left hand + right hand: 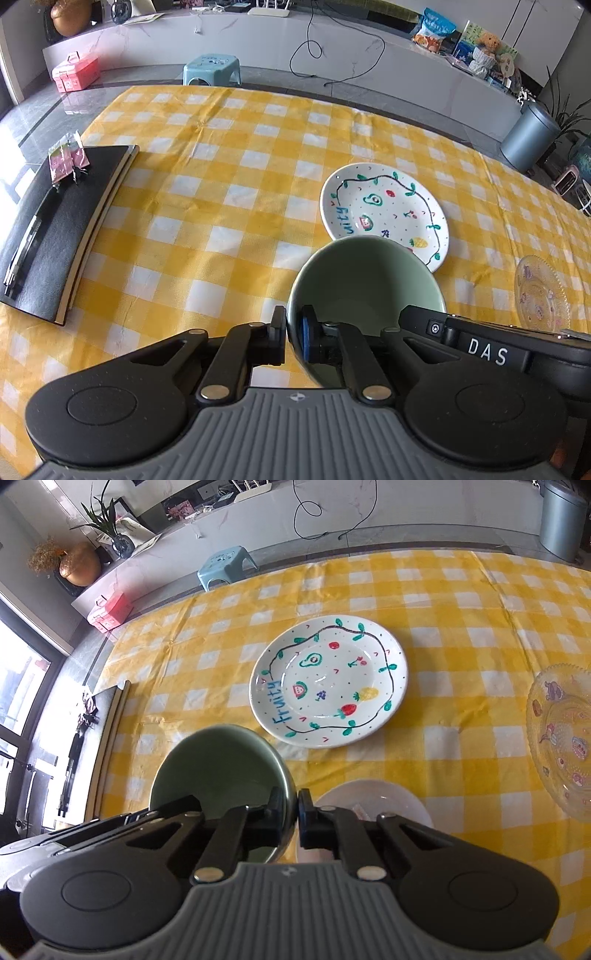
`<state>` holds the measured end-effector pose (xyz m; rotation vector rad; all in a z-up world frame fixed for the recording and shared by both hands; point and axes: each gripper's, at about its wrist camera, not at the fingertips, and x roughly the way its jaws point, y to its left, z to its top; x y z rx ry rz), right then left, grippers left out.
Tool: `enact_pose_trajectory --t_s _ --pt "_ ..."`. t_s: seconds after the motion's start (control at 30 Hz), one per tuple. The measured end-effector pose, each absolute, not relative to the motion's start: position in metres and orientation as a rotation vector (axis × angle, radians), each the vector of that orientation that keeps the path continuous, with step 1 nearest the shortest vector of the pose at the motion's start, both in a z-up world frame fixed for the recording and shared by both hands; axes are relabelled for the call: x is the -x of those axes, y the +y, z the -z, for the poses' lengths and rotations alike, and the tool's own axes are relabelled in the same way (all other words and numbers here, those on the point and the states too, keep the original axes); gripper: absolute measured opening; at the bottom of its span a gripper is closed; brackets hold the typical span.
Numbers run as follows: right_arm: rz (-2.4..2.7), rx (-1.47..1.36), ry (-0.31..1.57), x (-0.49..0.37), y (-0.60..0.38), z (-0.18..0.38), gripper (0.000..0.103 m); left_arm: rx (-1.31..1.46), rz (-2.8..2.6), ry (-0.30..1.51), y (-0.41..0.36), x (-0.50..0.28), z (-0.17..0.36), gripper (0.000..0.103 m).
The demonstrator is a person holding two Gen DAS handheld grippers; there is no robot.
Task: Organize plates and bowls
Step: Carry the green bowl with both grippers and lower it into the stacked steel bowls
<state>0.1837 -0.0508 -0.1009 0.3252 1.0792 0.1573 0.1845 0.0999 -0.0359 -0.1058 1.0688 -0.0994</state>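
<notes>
A green bowl [364, 280] is held by both grippers over the yellow checked table. My left gripper [294, 341] is shut on its left rim. My right gripper [297, 818] is shut on its right rim; the bowl shows in the right wrist view [218, 764]. A white plate with fruit drawings and the word "Fruity" [330, 681] lies just beyond the bowl; it also shows in the left wrist view [384, 210]. A clear glass plate [561, 738] lies at the right, also in the left wrist view [541, 293]. A small white dish [373, 797] sits under my right gripper, partly hidden.
A black notebook [62, 229] with a pen and small packets lies at the table's left edge. Beyond the far table edge stand a blue stool [212, 68], a pink box [75, 72] and a grey bin [530, 134].
</notes>
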Motion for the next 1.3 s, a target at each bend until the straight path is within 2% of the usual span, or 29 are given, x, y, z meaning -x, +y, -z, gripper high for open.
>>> enact_pose_trajectory --t_s 0.53,0.9,1.3 --pt "-0.195 -0.419 0.934 -0.079 -0.081 0.035 0.005 0.061 0.138 0.891 0.079 -0.092 -0.046 0.009" --pt "-0.2 -0.411 0.958 -0.025 -0.092 0.047 0.005 0.129 0.142 0.955 0.083 -0.046 -0.02 0.009" --pt "-0.2 -0.343 1.0 -0.018 -0.082 0.065 0.005 0.116 0.122 0.994 0.087 -0.031 -0.003 0.007"
